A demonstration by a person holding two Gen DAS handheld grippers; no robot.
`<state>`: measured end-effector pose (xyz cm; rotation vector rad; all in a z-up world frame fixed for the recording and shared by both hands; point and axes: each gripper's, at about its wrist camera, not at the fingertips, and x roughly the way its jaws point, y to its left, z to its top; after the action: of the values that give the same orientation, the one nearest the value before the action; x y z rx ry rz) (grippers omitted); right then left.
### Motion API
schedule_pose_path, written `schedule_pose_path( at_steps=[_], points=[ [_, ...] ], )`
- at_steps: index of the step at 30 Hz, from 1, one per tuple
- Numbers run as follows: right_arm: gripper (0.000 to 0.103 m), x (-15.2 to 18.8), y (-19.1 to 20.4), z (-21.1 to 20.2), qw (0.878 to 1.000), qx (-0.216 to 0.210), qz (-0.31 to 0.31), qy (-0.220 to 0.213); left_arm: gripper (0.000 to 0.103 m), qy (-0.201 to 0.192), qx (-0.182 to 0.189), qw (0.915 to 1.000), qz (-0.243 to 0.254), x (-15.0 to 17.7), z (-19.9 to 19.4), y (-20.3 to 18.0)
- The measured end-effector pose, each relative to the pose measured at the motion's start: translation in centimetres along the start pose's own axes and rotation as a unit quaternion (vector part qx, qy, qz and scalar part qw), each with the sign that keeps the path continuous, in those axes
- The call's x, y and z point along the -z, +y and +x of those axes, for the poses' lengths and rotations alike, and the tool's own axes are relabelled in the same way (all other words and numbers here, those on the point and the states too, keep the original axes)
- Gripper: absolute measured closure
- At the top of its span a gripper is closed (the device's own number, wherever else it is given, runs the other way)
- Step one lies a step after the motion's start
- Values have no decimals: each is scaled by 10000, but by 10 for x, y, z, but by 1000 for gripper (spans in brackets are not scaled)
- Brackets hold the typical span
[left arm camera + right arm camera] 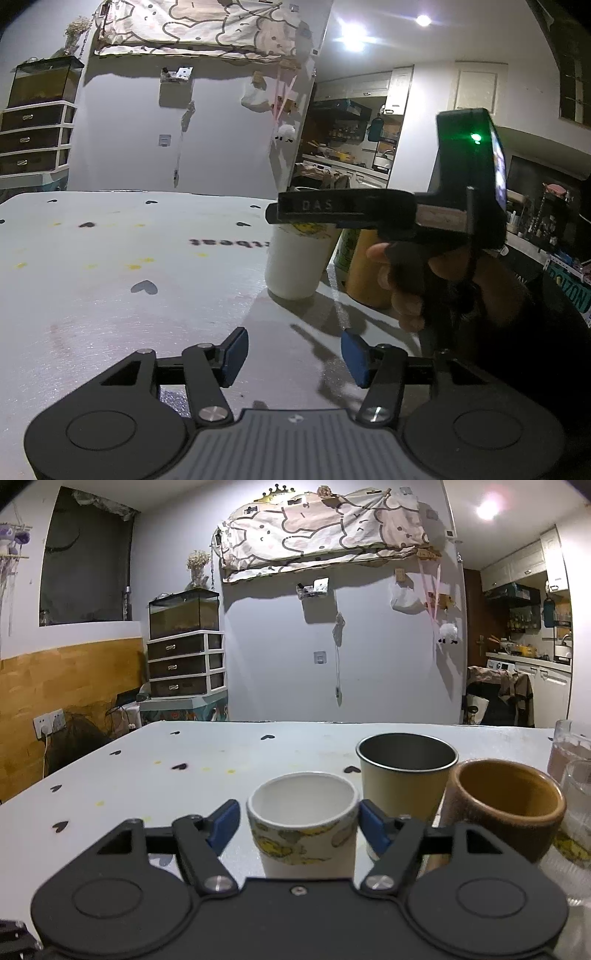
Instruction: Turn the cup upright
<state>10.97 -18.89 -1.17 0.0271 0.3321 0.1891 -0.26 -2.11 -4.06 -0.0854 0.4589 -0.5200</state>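
Observation:
A white cup with yellow cartoon prints [303, 823] stands upright on the white table [184, 775], mouth up, between the blue pads of my right gripper [295, 825]. The jaws stand open around its rim; the right pad touches or nearly touches it and a small gap shows at the left pad. In the left wrist view the same cup [297, 262] stands on the table under the right gripper [295, 212]. My left gripper [293, 354] is open and empty, low over the table in front of the cup.
A metal-lined tan cup [404, 775] and a brown ceramic cup [506, 805] stand upright just right of the white cup. Clear glassware [572, 775] sits at the far right edge. A drawer unit with a tank [184, 657] stands beyond the table.

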Motion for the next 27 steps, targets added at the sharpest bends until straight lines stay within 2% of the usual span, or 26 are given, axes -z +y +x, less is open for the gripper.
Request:
schedule_pose_path(
  at_steps=[6, 11, 18, 23, 25, 27],
  points=[
    [22, 3, 0, -14, 10000, -33, 19, -6, 43, -27, -99, 9999, 0, -4, 2, 1],
    [20, 0, -8, -46, 9996, -165, 117, -173, 42, -175, -292, 9994, 38, -11, 2, -2],
    [13, 6, -25, -90, 9995, -1, 73, -322, 38, -331, -488, 9983, -4, -23, 3, -8],
    [10, 15, -38, -111, 9988, 306, -12, -384, 29, -427, -661, 9969, 0, -27, 2, -14],
    [7, 21, -43, -119, 9984, 427, -11, -375, 19, -462, -765, 9960, 17, -28, 1, -17],
    [7, 25, -48, -126, 9980, 532, 18, -352, 14, -511, -856, 9950, 65, -29, -1, -20]
  ],
)
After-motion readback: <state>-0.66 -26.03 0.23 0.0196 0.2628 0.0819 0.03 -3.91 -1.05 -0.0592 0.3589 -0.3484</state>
